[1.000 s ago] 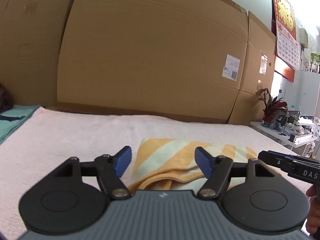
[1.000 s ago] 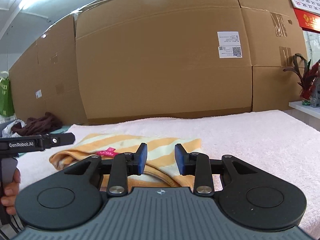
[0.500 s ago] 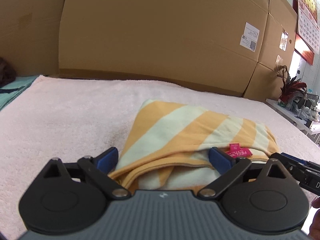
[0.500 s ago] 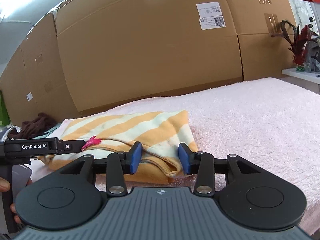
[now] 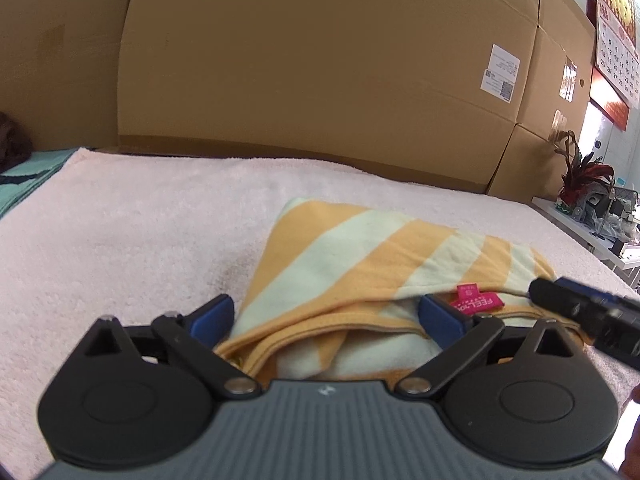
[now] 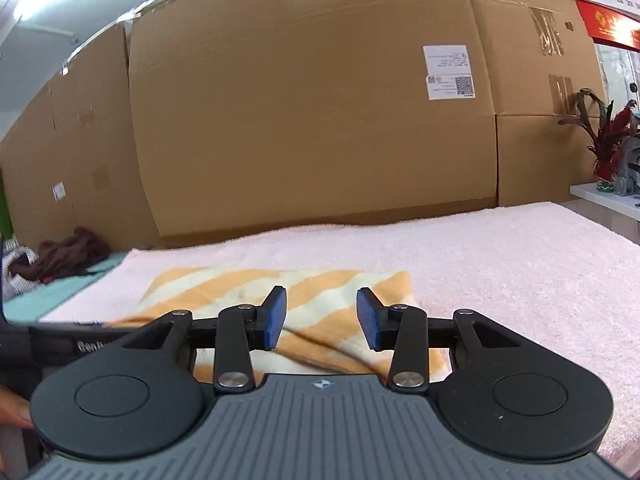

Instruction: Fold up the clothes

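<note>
A folded orange and cream striped garment (image 5: 360, 264) lies on the pink towel-covered table (image 5: 140, 220). Its pink label (image 5: 476, 302) shows near its front edge. My left gripper (image 5: 326, 318) is open wide, its blue pads on either side of the garment's near edge, not closed on it. My right gripper (image 6: 322, 316) is open over the garment's right part (image 6: 320, 292), which shows in the right wrist view. The right gripper's tip (image 5: 580, 304) shows at the right of the left wrist view. The left gripper's body (image 6: 60, 344) shows at the left of the right wrist view.
Large cardboard boxes (image 5: 320, 60) stand along the table's far edge. Dark clothes (image 6: 68, 252) lie on a teal cloth (image 6: 52, 292) at the far left. A shelf with a red plant (image 6: 608, 144) stands at the right. A calendar (image 5: 616, 20) hangs on the wall.
The left gripper has opened wider and come down around the garment's near edge. The right gripper has opened a little wider and shifted over the garment's right part.
</note>
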{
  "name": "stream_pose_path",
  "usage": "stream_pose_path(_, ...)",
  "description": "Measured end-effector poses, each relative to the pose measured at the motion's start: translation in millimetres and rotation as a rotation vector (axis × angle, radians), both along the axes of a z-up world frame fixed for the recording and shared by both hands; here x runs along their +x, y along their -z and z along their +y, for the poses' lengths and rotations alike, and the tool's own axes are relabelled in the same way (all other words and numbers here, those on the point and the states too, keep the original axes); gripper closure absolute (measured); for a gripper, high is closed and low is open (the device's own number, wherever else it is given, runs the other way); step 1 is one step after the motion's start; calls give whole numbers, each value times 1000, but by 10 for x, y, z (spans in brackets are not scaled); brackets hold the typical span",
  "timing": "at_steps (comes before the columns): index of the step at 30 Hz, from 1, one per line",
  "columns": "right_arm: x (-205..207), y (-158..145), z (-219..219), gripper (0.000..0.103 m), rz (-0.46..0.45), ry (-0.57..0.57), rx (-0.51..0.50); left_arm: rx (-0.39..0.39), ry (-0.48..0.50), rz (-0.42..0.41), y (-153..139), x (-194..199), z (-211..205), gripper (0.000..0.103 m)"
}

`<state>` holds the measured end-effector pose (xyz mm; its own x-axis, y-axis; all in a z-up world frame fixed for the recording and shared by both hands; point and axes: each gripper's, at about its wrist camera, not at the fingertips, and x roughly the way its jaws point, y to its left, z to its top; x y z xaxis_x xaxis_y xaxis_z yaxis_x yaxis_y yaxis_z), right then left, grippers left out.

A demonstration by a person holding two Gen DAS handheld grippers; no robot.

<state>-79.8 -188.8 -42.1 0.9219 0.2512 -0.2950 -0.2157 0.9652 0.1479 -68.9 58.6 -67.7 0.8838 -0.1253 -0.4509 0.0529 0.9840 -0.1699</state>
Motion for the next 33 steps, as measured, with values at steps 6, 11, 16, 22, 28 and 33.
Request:
stream_pose_path(6,-15,60,9,60,-26,-12,-68,-7,3,0,-4,-7,8,3)
stream_pose_path(11,-74,131,56,60,-68,-4,-112,-18,22,-11,0,-40,25,3)
stream_pose_path(16,-56,126,-36,60,-67,-45,-111,-12,26,-37,-28,-113,118,1)
stream_pose_path(22,-50,62,-151,60,-42,-67,-60,13,11,-203,-254,-344,262,1)
stream_pose_path(28,-128,89,-177,60,-67,-68,-95,-35,170,-117,-111,-222,61,2)
stream_pose_path(33,-168,-6,-509,54,-6,-33,11,44,205,-109,-84,-358,89,1)
